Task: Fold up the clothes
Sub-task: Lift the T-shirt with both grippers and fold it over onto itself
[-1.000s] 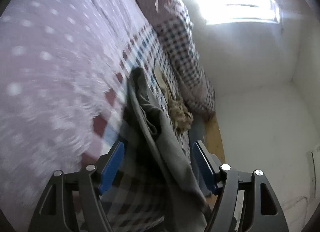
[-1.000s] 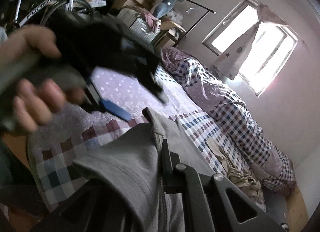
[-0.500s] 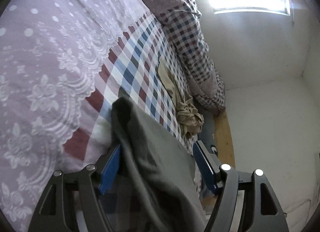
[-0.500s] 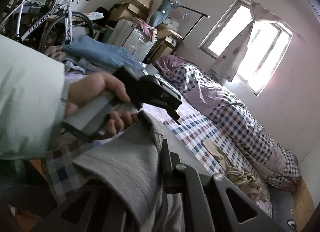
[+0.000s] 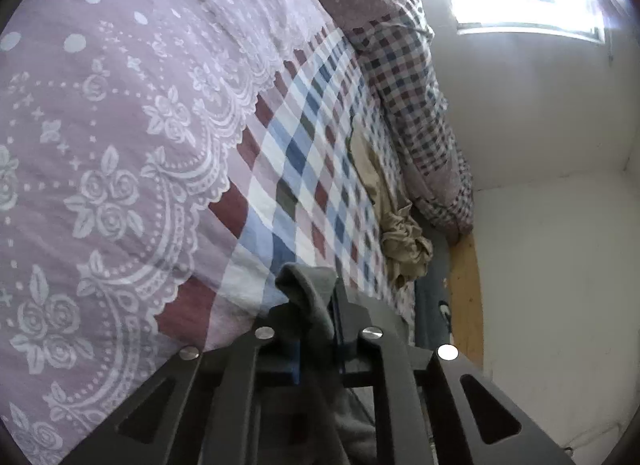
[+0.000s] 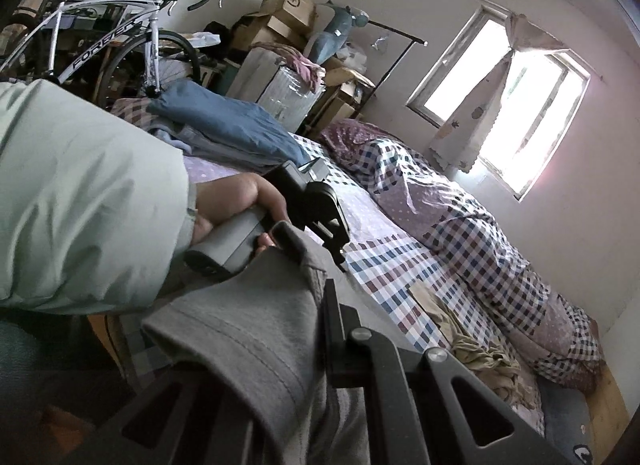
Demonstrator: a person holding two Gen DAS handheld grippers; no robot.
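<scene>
**Grey garment pinched at two points above the bed**

A bed (image 5: 304, 169) with a checked sheet fills the room's middle, a mauve lace coverlet (image 5: 120, 137) over its near half and a checked quilt (image 6: 472, 225) rolled along the wall side under a bright window (image 6: 508, 117). The far wall is stacked with cardboard boxes (image 6: 288, 13) beside a white bicycle (image 6: 120, 45).

The grey garment (image 6: 248, 329) hangs over the near end of the bed. The left tongs (image 5: 316, 313) have just been closing and now pinch a fold of it between their blue pads. In the right wrist view these tongs (image 6: 336, 241) sit at the cloth's far edge, held by a hand (image 6: 240, 201) in a pale green sleeve (image 6: 80, 193). The right tongs (image 6: 324, 329) are closed on the garment's hemmed edge, which drapes over their left finger and hides it.

A crumpled beige garment (image 5: 400, 241) lies farther along the sheet, well apart from both tongs. Folded blue clothes (image 6: 224, 125) rest at the head of the bed.
</scene>
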